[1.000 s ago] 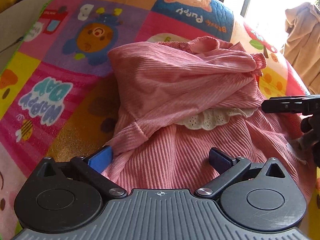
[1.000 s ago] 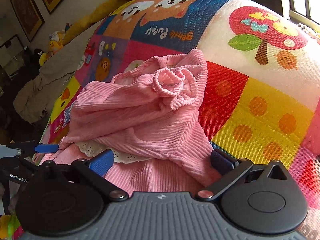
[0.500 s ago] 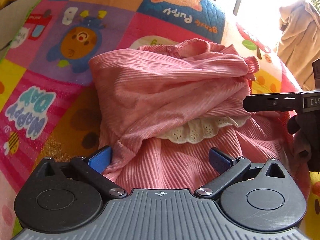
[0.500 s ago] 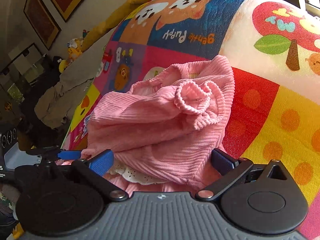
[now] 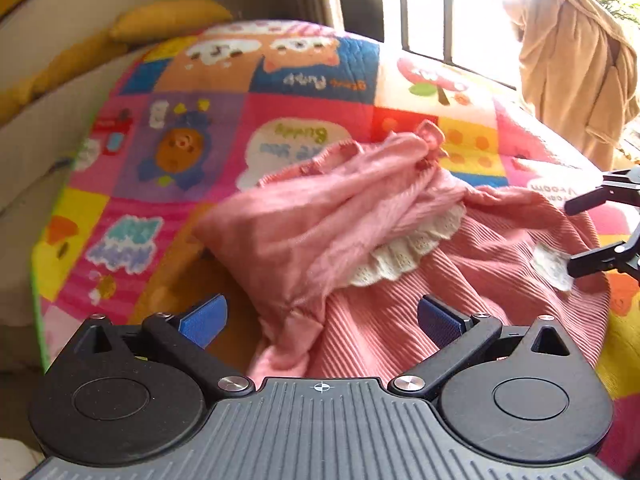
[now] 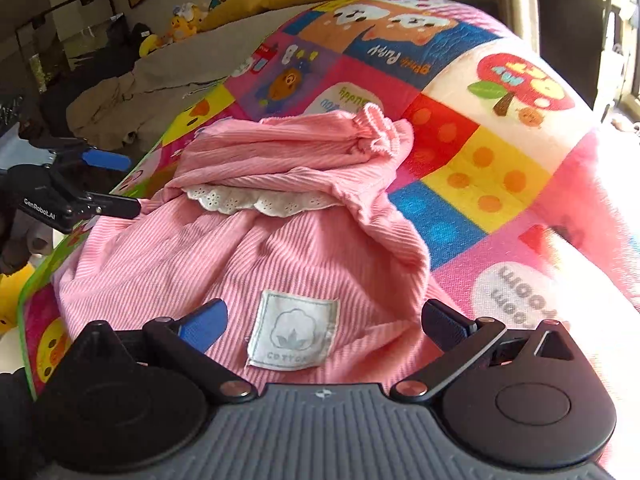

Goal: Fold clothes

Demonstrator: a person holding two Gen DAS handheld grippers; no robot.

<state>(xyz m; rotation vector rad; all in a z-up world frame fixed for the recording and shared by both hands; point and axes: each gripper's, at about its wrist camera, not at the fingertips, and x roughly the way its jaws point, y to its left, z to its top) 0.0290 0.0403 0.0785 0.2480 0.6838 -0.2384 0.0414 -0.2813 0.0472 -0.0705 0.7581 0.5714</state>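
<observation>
Play mat (image 6: pixel 472 168): quilted, bright cartoon patchwork, carrying the work; a yellow cushion (image 5: pixel 168 18) lies along the wall beyond it. Pink garment (image 6: pixel 280 248): ribbed knit, lying loose on the mat just ahead of both grippers, its upper part turned down over the body so that a band of white lace trim (image 6: pixel 256 202) shows at the fold line; a gathered cuff (image 6: pixel 376 130) sits at the far end, and a white woven label (image 6: pixel 292 330) faces up near the close edge. The left wrist view is blurred, so the exact lie of the folded flap there cannot be told. Left gripper (image 5: pixel 320 316): jaws spread wide, holding nothing, poised above the near left edge of the garment. Right gripper (image 6: pixel 324 322): likewise wide apart and empty, straddling the label without gripping it. Handling note, as a judgement: the next fold looks best served by each gripper pinching one near corner, single layer only, lifting evenly and laying the hem toward the lace, keeping the edges square.
</observation>
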